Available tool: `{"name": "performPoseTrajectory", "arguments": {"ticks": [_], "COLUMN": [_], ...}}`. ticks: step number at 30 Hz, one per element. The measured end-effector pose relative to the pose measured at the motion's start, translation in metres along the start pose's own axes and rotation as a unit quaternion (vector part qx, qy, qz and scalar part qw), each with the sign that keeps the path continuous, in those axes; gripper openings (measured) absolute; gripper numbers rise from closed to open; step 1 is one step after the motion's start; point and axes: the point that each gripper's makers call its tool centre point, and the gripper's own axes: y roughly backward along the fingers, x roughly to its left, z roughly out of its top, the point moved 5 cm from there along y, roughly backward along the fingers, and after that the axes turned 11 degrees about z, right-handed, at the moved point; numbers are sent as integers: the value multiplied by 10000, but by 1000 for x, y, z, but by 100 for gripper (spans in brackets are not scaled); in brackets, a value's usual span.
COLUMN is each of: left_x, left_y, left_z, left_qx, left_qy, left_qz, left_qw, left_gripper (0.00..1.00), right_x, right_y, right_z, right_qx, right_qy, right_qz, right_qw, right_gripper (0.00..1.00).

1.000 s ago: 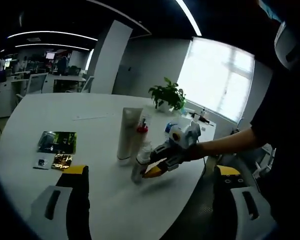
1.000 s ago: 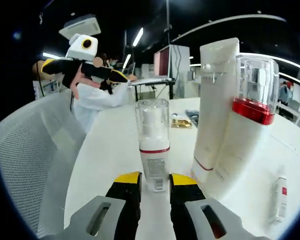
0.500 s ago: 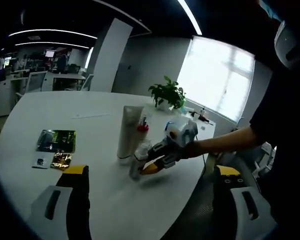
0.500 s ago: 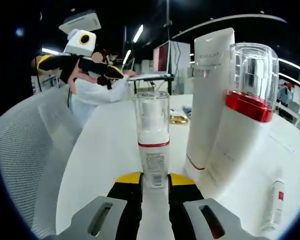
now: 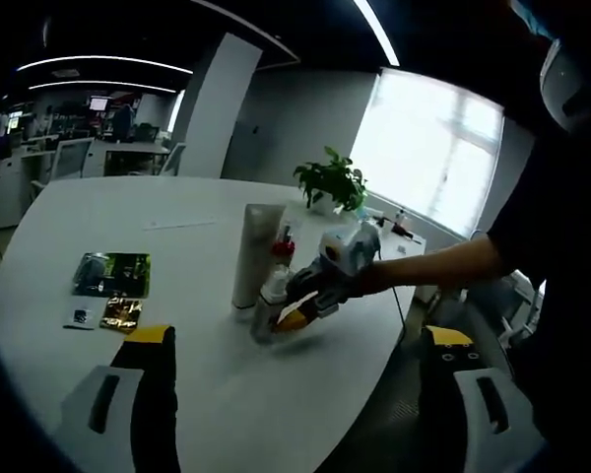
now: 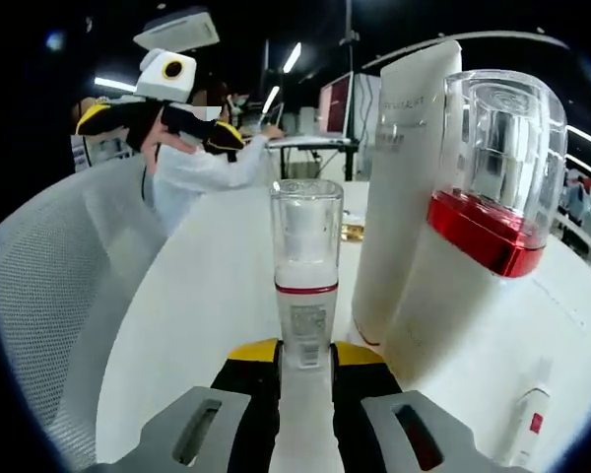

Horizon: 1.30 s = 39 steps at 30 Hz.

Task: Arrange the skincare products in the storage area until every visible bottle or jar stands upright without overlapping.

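Right hand-held gripper (image 6: 304, 360): yellow-tipped jaws pinching the small clear-capped bottle (image 6: 304, 271) at its base, bottle upright on the white desk (image 6: 207, 315). Just beside it, at 3 o'clock in the right gripper view, stands the red-collared pump bottle (image 6: 473, 266) with a clear dome cap; the tall white tube (image 6: 399, 187) stands cap-down behind it, touching or nearly so. A small white tube with a red band (image 6: 525, 429) lies flat at 4 o'clock. Left hand-held gripper (image 6: 153, 99) seen at 11 o'clock, held aloft; in the left gripper view its jaws (image 5: 295, 389) are spread wide, nothing between them. There the right hand-held gripper (image 5: 310, 296) sits mid-desk against the small bottle (image 5: 268, 301), tube (image 5: 251, 256) close behind. Foil packets (image 5: 113, 291) lie at 9 o'clock; a potted plant (image 5: 330, 187) at 12 o'clock.
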Motion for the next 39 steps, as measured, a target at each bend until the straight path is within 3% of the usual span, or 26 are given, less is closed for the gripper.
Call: {"name": "performPoseTrajectory", "arguments": {"ticks": [25, 29, 35, 39], "left_x": [-2, -4, -6, -3], "left_y": [0, 1, 5, 8], "left_z": [-3, -2, -2, -4], "left_qx": [96, 85, 70, 156], "left_qy": [-54, -69, -54, -66], "left_qz": [72, 75, 139, 364], "left_qw": [9999, 9999, 9999, 9992], "left_gripper": [95, 95, 94, 94], "right_x": [-1, 0, 5, 12], "right_y": [4, 8, 16, 23], "right_z": [2, 0, 0, -2], "right_qx": [51, 181, 260, 394], "right_qy": [20, 71, -3, -121], "right_qz": [40, 47, -45, -51], "right_qw": [10000, 9998, 9997, 9991], "right_gripper": [15, 16, 16, 17]}}
